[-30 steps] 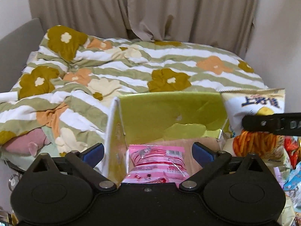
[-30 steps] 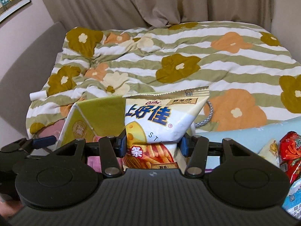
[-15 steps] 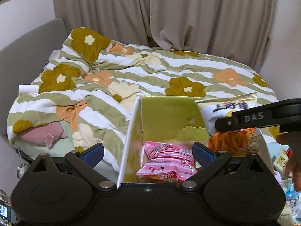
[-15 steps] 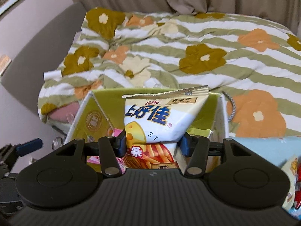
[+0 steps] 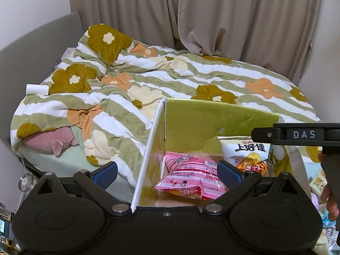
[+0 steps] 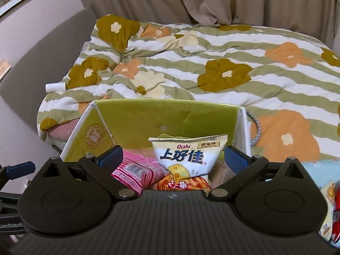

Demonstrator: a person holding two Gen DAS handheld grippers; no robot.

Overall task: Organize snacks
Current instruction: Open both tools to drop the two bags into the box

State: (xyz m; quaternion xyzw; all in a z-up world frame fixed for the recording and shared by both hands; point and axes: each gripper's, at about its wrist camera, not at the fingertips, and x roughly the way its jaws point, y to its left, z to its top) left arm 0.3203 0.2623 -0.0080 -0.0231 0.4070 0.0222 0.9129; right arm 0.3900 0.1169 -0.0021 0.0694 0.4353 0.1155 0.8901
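The white Oishi snack bag is seen upright inside the green box, beside the pink packet. The right gripper is spread wide, nothing held. The left gripper is likewise parted and empty, poised over the box's left wall.
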